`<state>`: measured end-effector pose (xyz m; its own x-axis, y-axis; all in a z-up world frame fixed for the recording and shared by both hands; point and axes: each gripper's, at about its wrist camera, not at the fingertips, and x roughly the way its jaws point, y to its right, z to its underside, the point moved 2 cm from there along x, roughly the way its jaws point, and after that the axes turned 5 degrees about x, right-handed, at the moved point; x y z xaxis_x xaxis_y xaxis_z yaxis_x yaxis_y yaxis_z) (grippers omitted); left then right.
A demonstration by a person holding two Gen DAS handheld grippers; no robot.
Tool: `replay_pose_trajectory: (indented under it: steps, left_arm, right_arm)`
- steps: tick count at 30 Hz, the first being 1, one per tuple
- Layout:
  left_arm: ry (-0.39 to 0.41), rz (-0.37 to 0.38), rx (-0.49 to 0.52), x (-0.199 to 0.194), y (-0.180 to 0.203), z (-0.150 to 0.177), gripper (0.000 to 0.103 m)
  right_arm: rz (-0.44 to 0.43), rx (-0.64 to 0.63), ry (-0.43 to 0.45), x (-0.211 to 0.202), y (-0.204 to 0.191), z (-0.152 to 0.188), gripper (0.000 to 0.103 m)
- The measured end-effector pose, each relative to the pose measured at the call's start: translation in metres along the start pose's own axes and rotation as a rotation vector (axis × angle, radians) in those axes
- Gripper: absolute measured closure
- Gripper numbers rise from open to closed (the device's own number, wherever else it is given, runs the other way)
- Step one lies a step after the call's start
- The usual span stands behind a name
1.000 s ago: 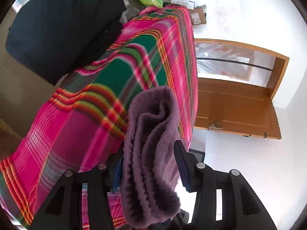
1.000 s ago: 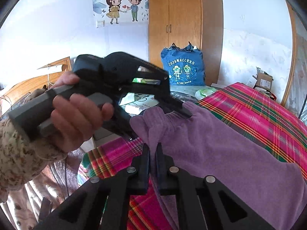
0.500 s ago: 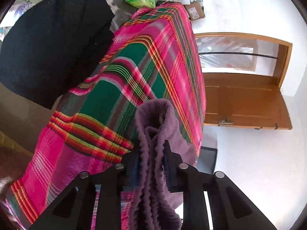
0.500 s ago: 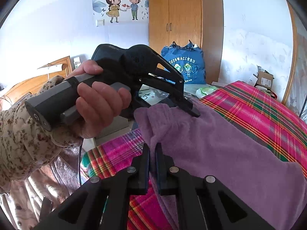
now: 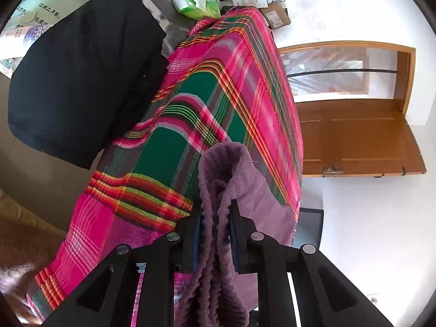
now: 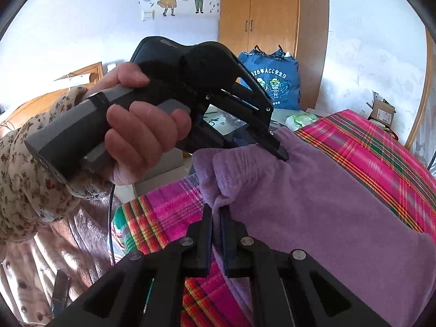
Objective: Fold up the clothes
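Purple garment (image 6: 313, 204) sits on plaid bedspread (image 5: 190, 136), near its edge, w/ left gripper (image 5: 215, 222) and right gripper (image 6: 215, 223) both clamped on bunched edges; grips prob. shallow, so fabric could slip when lifted.

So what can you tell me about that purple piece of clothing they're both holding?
The purple garment looks like soft, fleecy fabric, ribbed along its bunched edge. It lies spread over the pink and green plaid cloth, one end lifted. The left gripper has several gathered layers pinched between its jaws; the right gripper is shut on a thinner fold at a nearby corner. Its far end runs out of view, so its type is unclear.
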<state>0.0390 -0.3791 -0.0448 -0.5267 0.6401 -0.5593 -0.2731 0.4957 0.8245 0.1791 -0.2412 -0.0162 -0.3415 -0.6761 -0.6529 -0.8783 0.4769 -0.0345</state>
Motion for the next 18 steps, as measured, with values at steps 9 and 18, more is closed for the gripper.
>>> replay_pose_trajectory:
  steps: [9, 18]
  left_arm:
    - [0.025, -0.055, 0.073, -0.011, 0.034, 0.007, 0.085]
    - [0.048, -0.067, 0.119, -0.014, 0.07, 0.015, 0.085]
  right_arm:
    - [-0.012, 0.032, 0.053, -0.021, 0.002, -0.001, 0.097]
    - [-0.024, 0.094, 0.104, -0.053, 0.018, -0.002, 0.097]
